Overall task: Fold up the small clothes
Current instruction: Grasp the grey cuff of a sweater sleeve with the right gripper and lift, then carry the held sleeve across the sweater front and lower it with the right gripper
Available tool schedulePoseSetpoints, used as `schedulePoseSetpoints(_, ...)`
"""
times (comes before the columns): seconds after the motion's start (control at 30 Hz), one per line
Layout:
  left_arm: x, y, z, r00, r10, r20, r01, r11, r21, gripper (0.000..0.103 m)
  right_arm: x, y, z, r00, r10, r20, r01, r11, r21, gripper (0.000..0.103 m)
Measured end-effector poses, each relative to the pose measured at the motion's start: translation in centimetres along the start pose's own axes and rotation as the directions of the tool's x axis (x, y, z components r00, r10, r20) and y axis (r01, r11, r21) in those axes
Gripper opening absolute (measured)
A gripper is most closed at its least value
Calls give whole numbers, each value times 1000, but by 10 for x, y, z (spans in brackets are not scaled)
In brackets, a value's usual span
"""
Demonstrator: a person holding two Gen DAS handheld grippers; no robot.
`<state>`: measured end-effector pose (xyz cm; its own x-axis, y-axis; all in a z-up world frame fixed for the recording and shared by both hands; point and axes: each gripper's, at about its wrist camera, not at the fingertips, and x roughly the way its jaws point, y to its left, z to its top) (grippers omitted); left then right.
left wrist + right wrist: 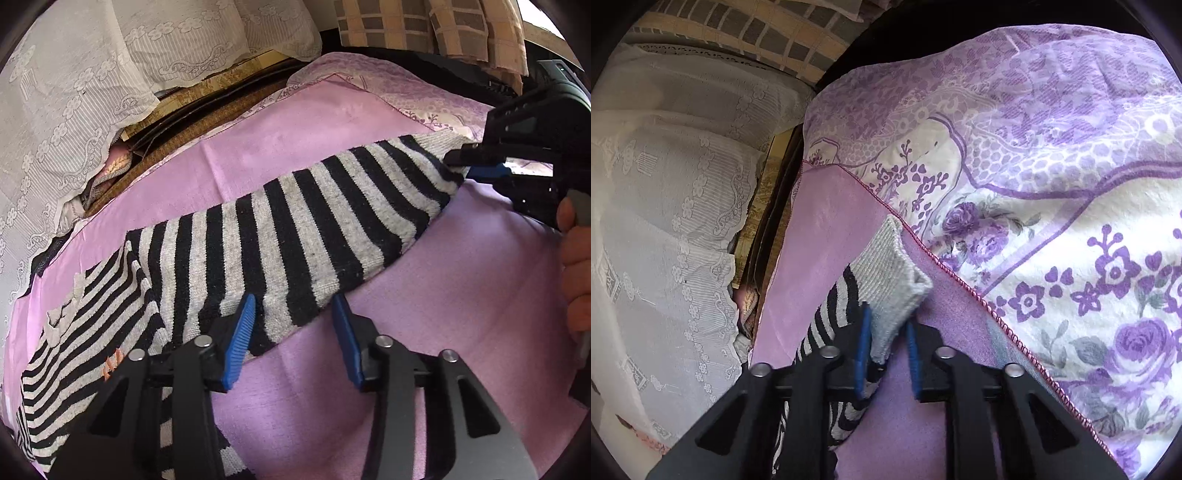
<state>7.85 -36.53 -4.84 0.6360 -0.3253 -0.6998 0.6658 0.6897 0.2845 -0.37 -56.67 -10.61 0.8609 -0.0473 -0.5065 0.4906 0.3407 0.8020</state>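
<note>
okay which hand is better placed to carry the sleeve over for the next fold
Right. The right tongs already pinch the grey cuff of the striped sweater, so they can likely carry it across. The left tongs sit open at the sleeve's near edge, gripping nothing.

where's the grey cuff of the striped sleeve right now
The grey cuff sits between the right tongs in the right wrist view, over the pink cloth beside the floral quilt. In the left wrist view it is far right.
</note>
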Motion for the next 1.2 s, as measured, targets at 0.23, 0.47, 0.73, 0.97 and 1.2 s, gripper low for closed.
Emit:
schedulePoseSetpoints(0.23,-4,20,0,994,-106,11,107,990,-93,37,-34,62,-17,993,63,97,-35,961,-273,8)
schedulePoseSetpoints(0.47,-15,48,-5,979,-194,62,203,956,-214,68,-53,117,-47,987,134,88,-86,905,-416,8)
schedulePoseSetpoints(0.73,-7,80,-14,969,-248,4,237,923,-304,51,-64,180,-96,972,236,-15,-210,832,-514,8)
schedulePoseSetpoints(0.97,-42,182,-27,970,-225,91,240,840,-486,52,-49,228,-164,963,235,-128,-263,742,-616,8)
schedulePoseSetpoints(1.2,-61,248,-52,981,-163,102,192,819,-541,52,-24,283,-237,949,206,-239,-315,655,-687,8)
